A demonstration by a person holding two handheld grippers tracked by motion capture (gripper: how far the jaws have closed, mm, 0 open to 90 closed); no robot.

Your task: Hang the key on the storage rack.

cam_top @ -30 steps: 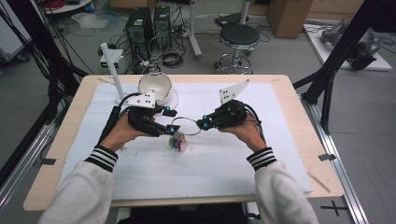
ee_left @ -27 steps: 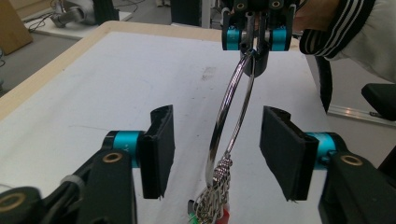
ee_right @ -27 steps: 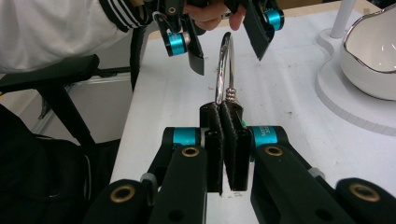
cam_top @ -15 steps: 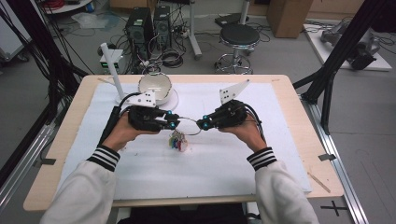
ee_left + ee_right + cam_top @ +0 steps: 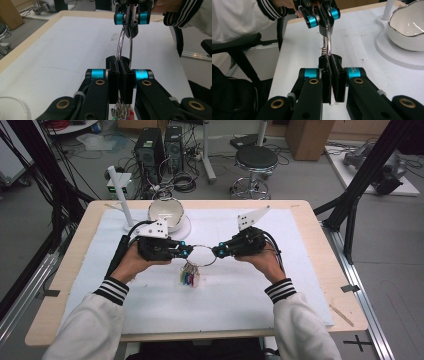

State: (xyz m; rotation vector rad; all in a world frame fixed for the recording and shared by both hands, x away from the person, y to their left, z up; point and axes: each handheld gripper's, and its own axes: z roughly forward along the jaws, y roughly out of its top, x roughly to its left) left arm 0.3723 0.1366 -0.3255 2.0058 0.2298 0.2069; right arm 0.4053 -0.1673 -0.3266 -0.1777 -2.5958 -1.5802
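A large metal ring (image 5: pixel 202 246) hangs in the air over the white mat, held from both sides. My left gripper (image 5: pixel 187 251) is shut on the ring's left side and my right gripper (image 5: pixel 218 252) on its right side. A bunch of small rings with coloured tags (image 5: pixel 188 277) dangles from the big ring down to the mat. In the left gripper view the ring (image 5: pixel 121 46) arches from my shut left gripper (image 5: pixel 120 62) to the other gripper (image 5: pixel 131 18). In the right gripper view the ring (image 5: pixel 328 41) runs edge-on from my shut right gripper (image 5: pixel 330 58) to the left one (image 5: pixel 322 15).
A white bowl (image 5: pixel 166 212) with a silver rim sits on a round white base (image 5: pixel 186 228) behind the left hand, with a white post (image 5: pixel 121 195) beside it. The white mat (image 5: pixel 225 295) covers most of the wooden table (image 5: pixel 320 227).
The left gripper has shifted slightly and levelled out on the ring's left side. The right gripper and the hanging tags have barely moved.
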